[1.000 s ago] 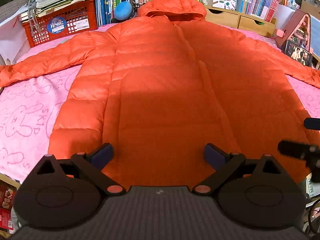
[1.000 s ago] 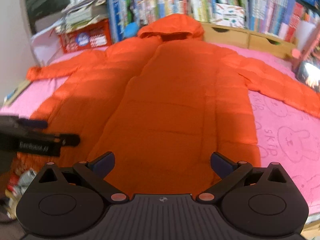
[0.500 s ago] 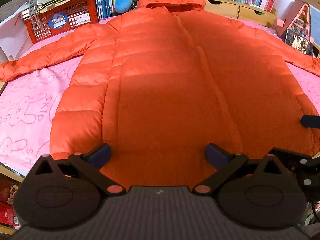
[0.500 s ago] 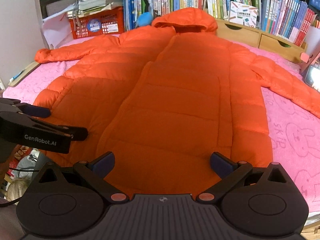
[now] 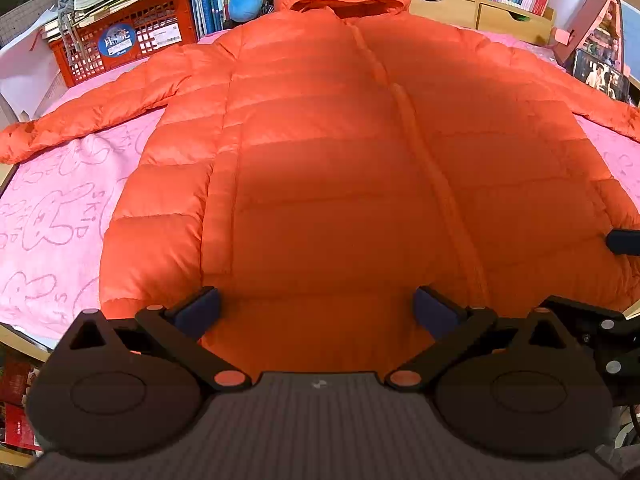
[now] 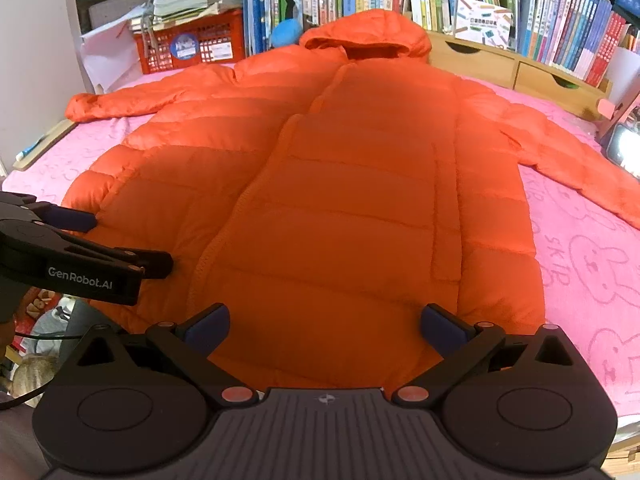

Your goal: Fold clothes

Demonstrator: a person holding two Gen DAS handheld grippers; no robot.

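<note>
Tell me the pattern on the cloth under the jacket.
Pink cloth with outlined bunnies and "SKIP" lettering, clearest in the right wrist view.

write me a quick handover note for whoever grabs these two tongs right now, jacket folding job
Left tongs: open, empty, poised at the hem on the jacket's left half.
Right tongs: open, empty, at the hem on the right half.
Orange hooded jacket: lying flat, front up, on the pink bunny-print cloth, hood toward the bookshelf, both sleeves spread out sideways.
Done: jacket laid out; no fold made so far.
Left: all the folding. Probably bring the sleeves in over the body, then fold hem toward hood. Neither tongs grips fabric yet.
</note>
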